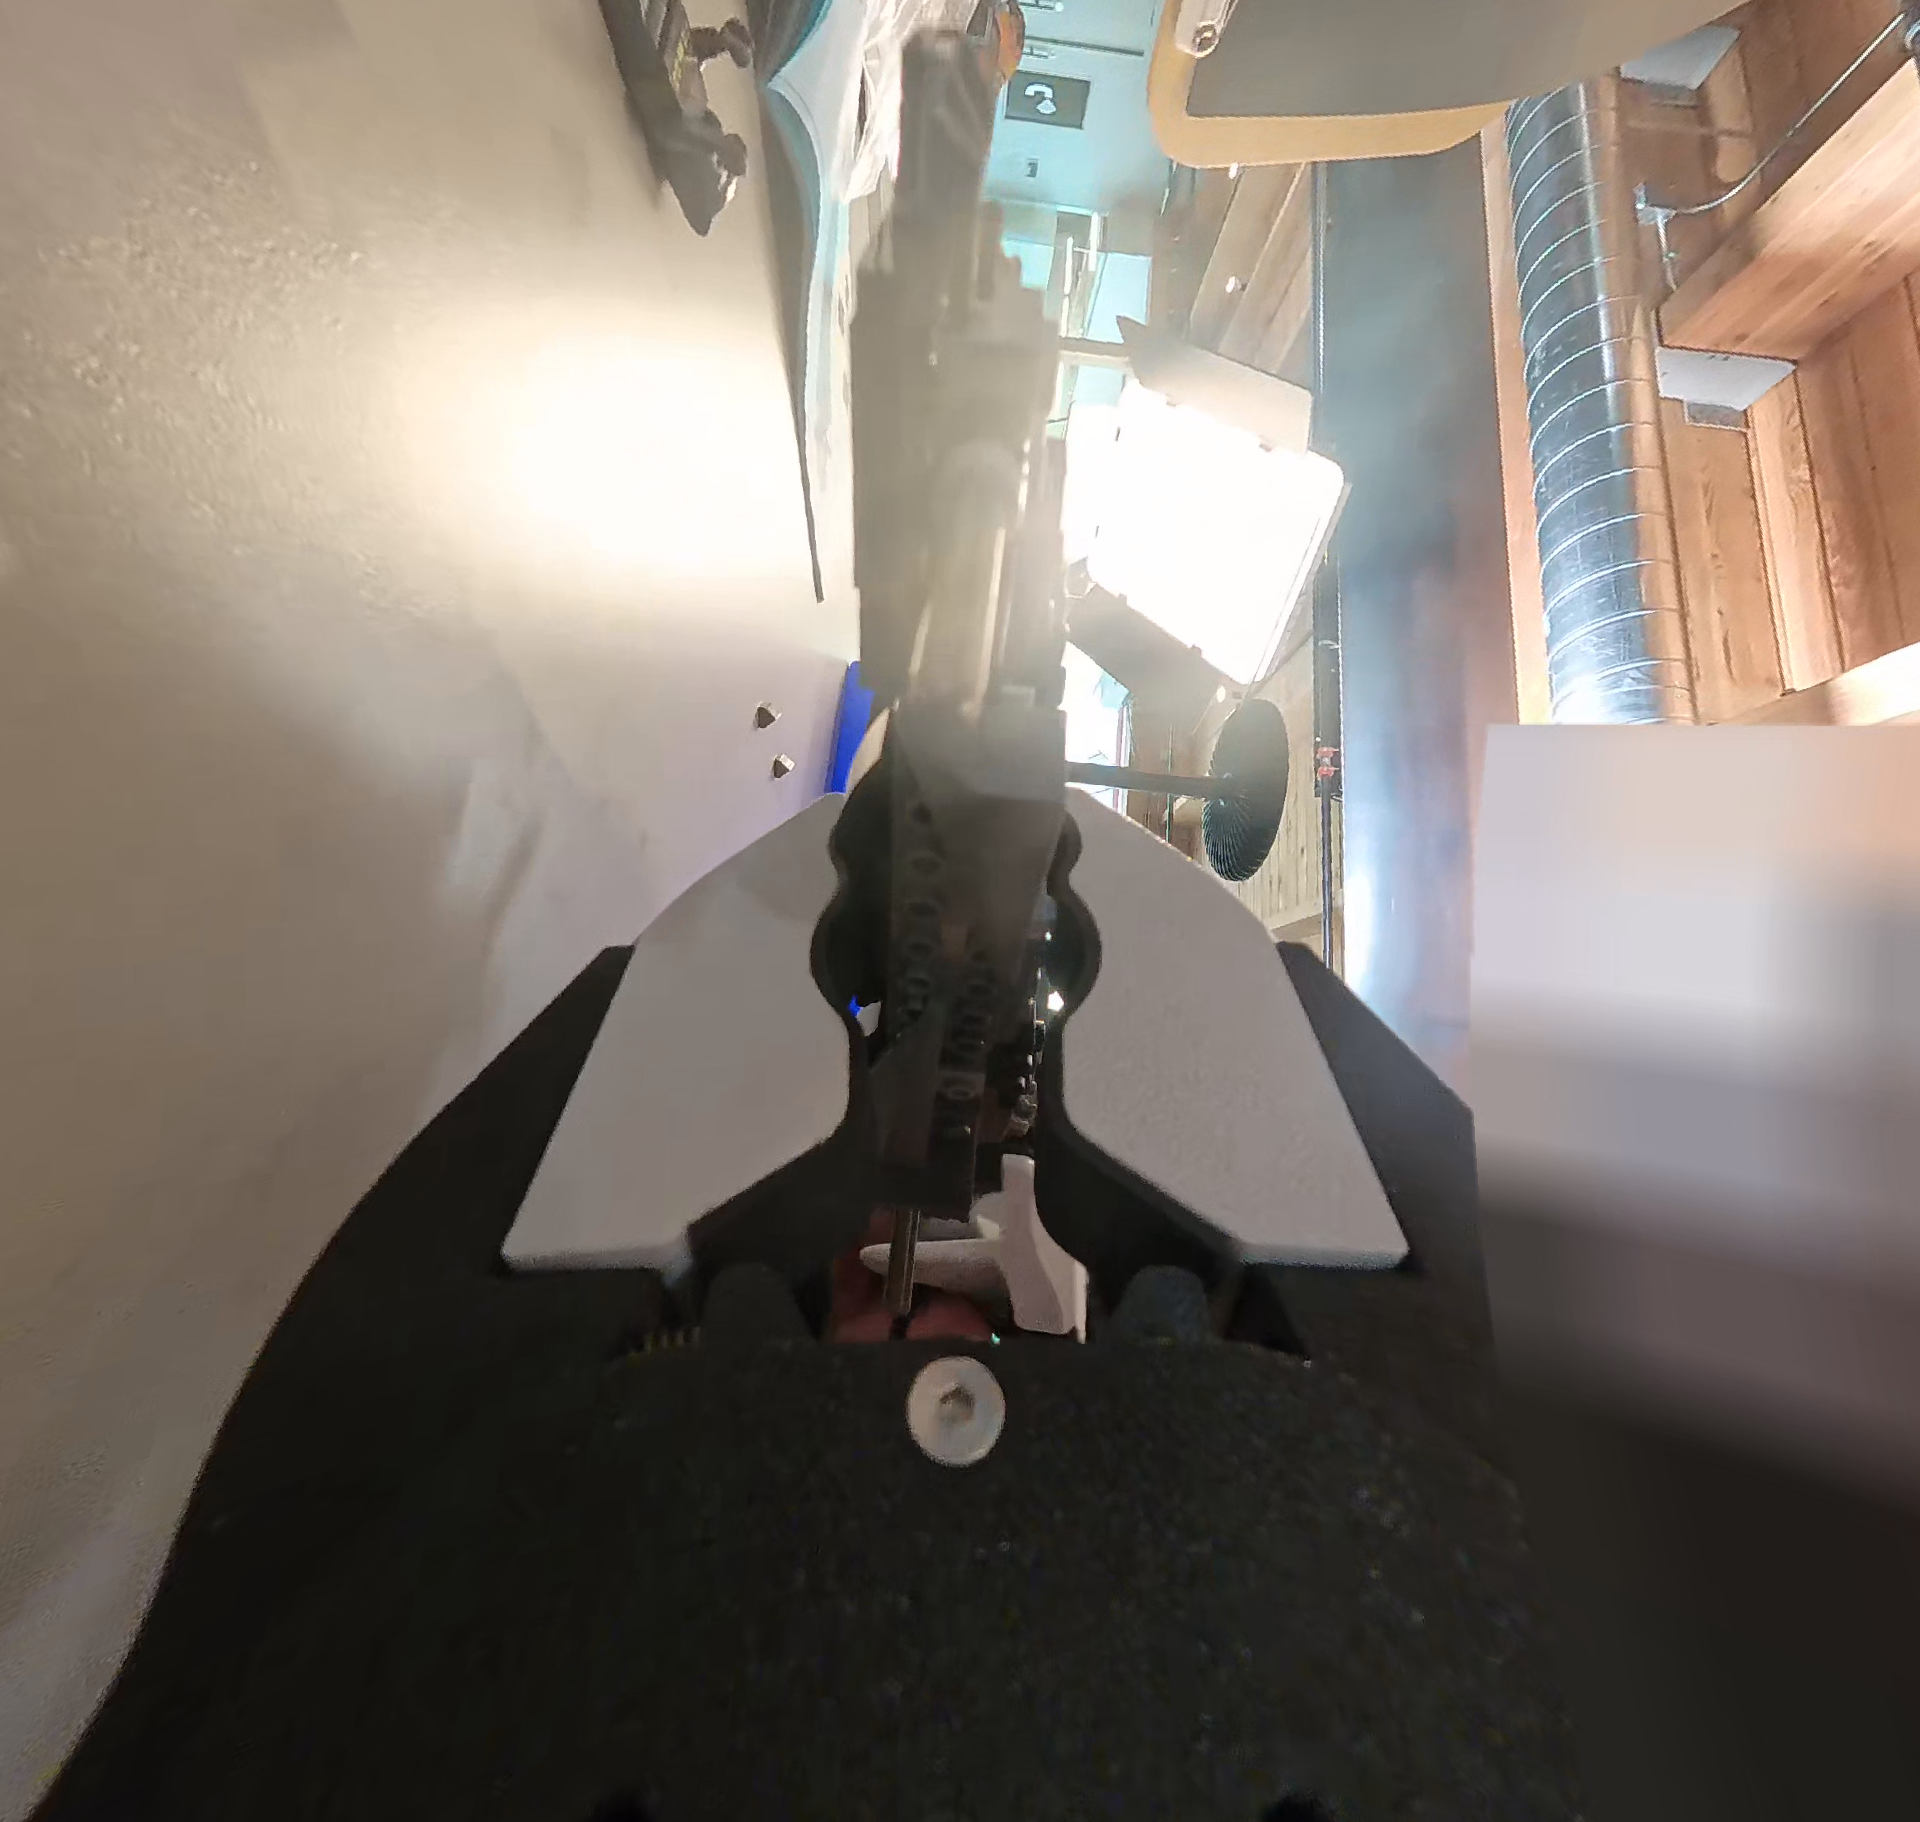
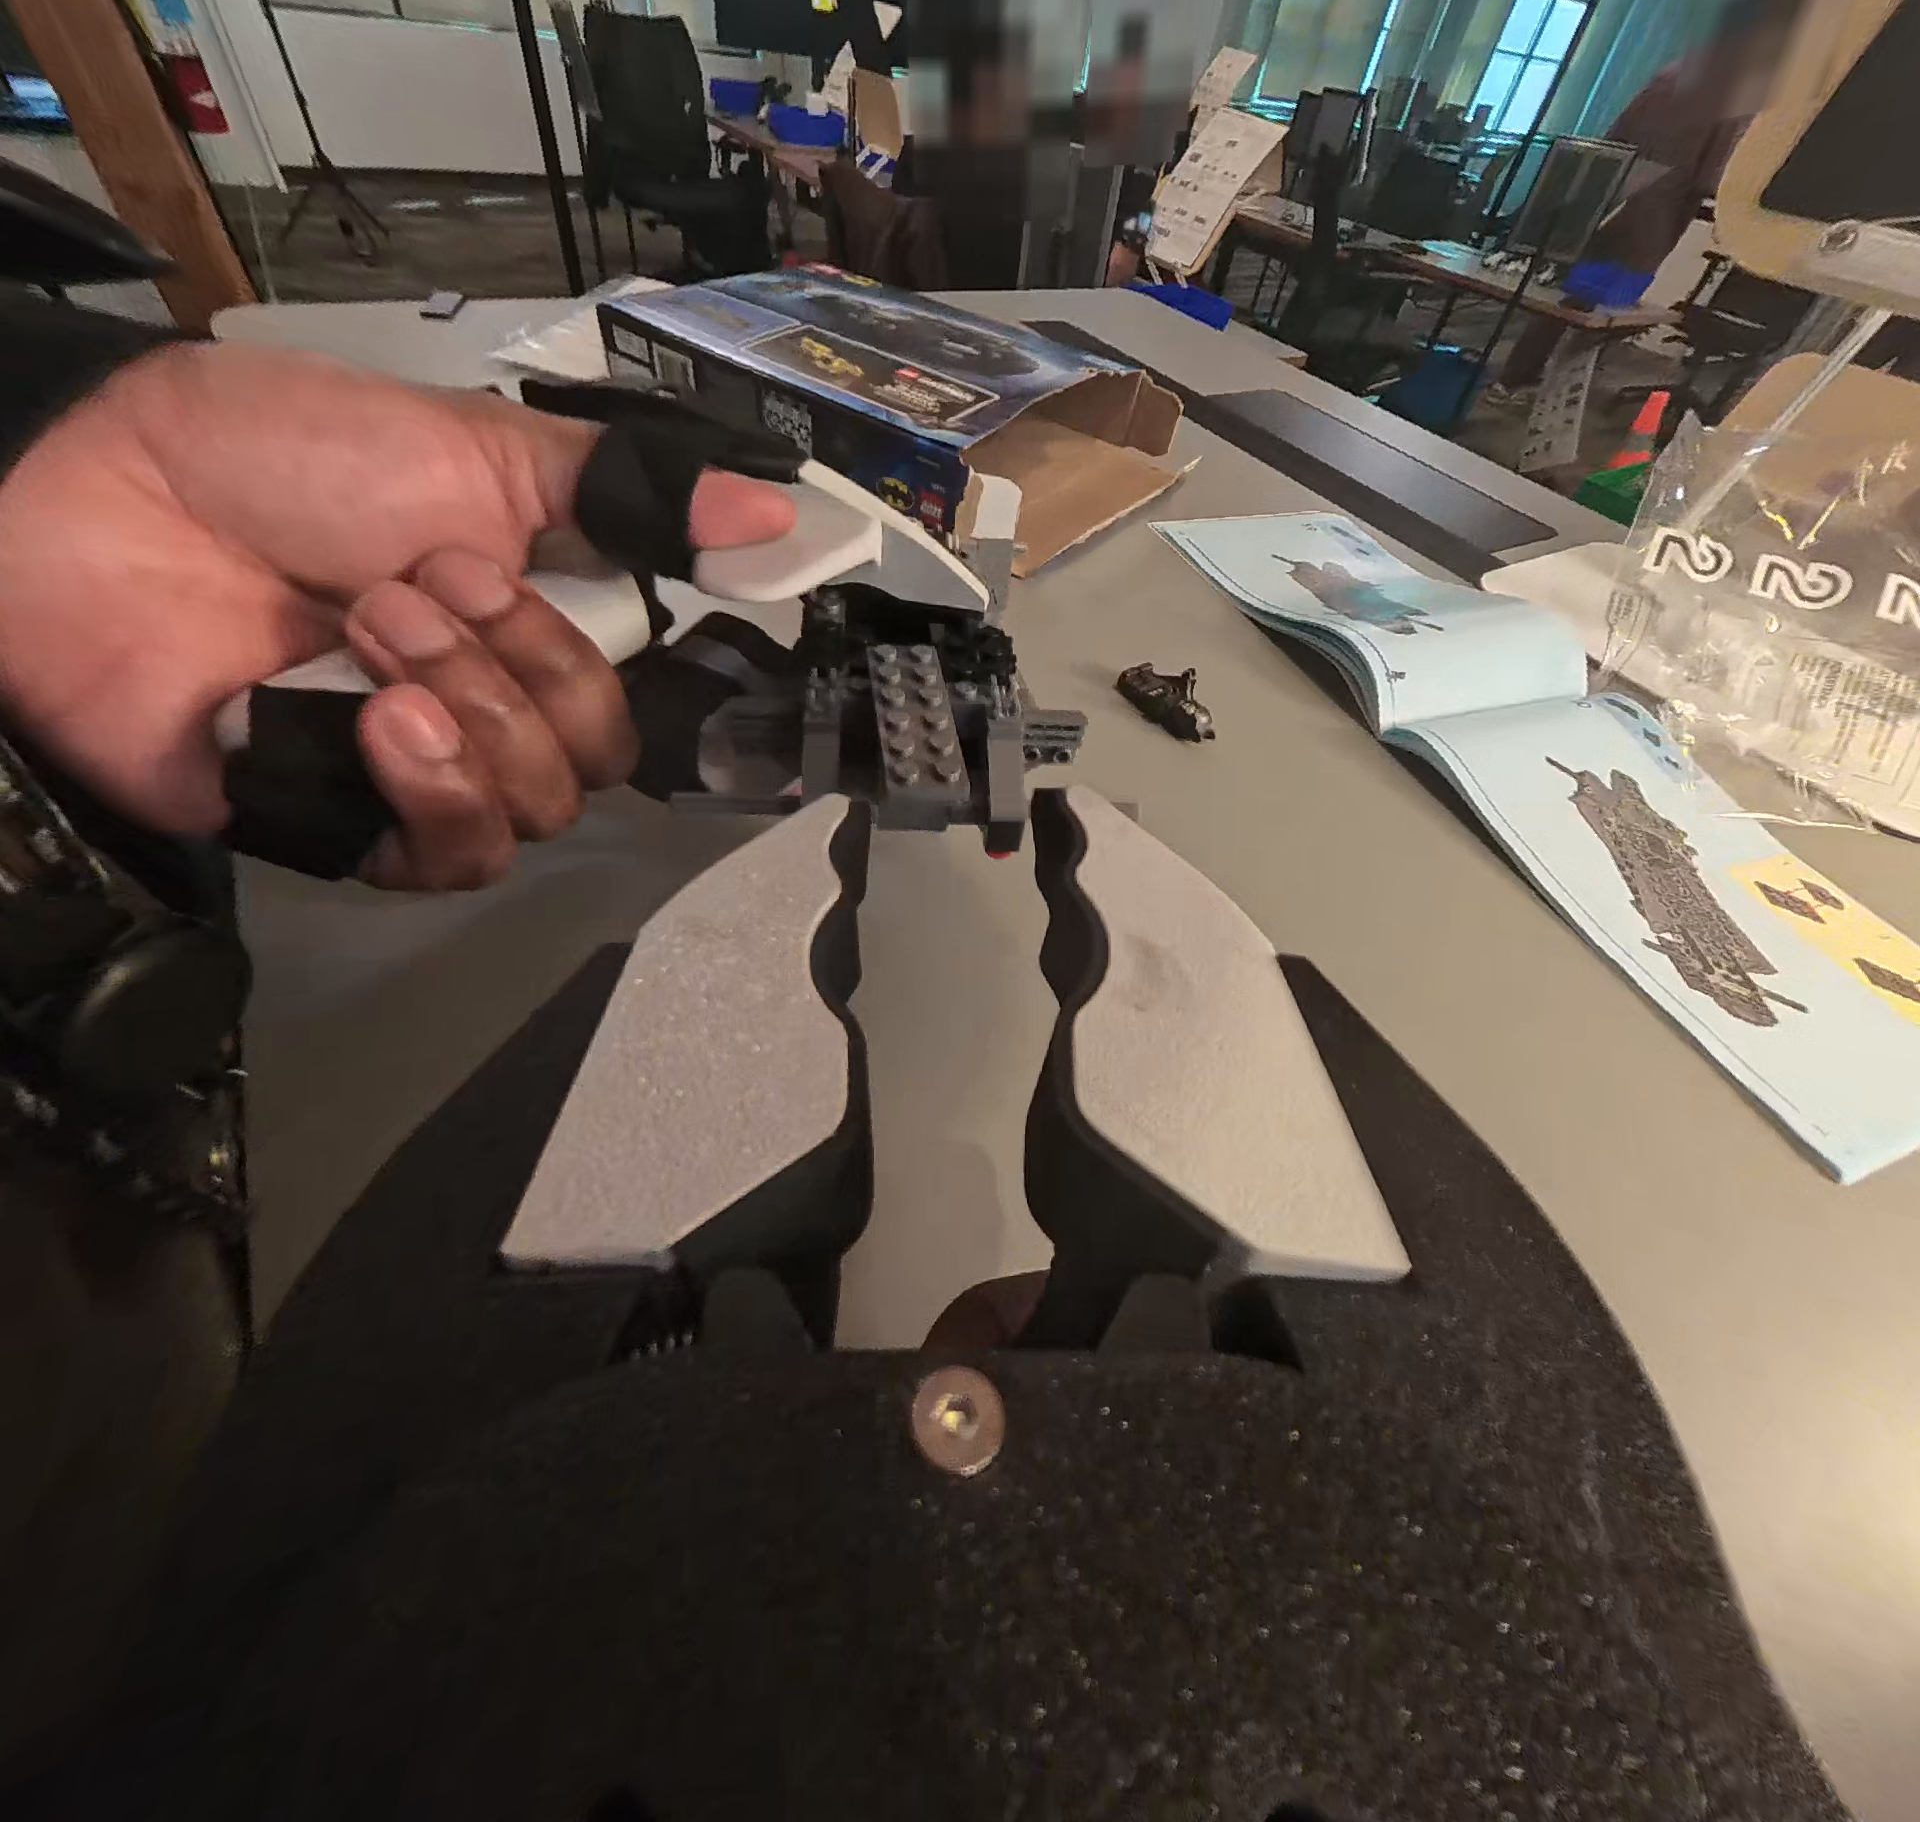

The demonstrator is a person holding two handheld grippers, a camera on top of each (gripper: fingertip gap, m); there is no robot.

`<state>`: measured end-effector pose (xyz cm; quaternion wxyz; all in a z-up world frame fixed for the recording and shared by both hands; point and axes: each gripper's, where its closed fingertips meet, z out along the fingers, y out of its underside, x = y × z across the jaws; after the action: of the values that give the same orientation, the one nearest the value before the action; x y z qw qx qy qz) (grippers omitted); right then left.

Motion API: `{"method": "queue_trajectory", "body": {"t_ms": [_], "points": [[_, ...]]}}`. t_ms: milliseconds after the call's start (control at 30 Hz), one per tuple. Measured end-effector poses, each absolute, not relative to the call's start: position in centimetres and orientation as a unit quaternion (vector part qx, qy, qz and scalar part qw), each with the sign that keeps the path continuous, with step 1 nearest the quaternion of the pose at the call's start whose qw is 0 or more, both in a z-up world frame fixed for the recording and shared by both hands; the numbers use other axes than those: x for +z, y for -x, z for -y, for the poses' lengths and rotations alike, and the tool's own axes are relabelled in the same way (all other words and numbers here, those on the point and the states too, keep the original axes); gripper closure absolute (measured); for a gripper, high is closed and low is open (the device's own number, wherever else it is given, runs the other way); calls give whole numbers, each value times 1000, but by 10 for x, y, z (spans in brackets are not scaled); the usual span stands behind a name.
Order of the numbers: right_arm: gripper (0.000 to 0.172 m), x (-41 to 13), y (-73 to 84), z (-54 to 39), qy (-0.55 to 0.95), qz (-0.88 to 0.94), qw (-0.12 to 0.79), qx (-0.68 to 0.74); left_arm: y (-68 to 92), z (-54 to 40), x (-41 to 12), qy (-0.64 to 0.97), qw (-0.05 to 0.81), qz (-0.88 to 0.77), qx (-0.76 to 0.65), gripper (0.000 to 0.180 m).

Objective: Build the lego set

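My left gripper (image 1: 956,837) is shut on a dark grey brick model (image 1: 956,525), which sticks out forward between its pads; this view is turned on its side and blurred. In the right wrist view a hand (image 2: 312,577) holds that left gripper (image 2: 831,546), clamped on the far part of the same model (image 2: 925,723) above the grey table (image 2: 1247,993). My right gripper (image 2: 945,816) has its two fingertips on either side of the model's near end, and both pads touch it. A small red tip shows at the model's near right corner.
An opened blue cardboard box (image 2: 883,390) lies behind the model. A small dark brick piece (image 2: 1164,697) lies to the right, then an open instruction booklet (image 2: 1455,692) and a clear plastic bag (image 2: 1787,609). Desks, chairs and people are in the background. Across from one pair of fingers to the other is roughly 9 centimeters.
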<state>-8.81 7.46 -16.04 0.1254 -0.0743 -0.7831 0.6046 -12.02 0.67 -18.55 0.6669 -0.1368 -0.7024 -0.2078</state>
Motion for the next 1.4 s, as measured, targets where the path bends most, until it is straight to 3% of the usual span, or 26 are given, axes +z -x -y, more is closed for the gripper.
{"method": "queue_trajectory", "body": {"t_ms": [300, 733, 1400], "points": [[142, -158, 87, -66, 85, 777, 72, 619, 122, -11, -184, 153, 668, 697, -210, 149], [154, -164, 88, -62, 118, 783, 77, 605, 123, -13, -184, 156, 667, 697, -212, 149], [158, -164, 87, -62, 156, 773, 78, 610, 121, -13, -183, 156, 669, 695, -209, 149]]}}
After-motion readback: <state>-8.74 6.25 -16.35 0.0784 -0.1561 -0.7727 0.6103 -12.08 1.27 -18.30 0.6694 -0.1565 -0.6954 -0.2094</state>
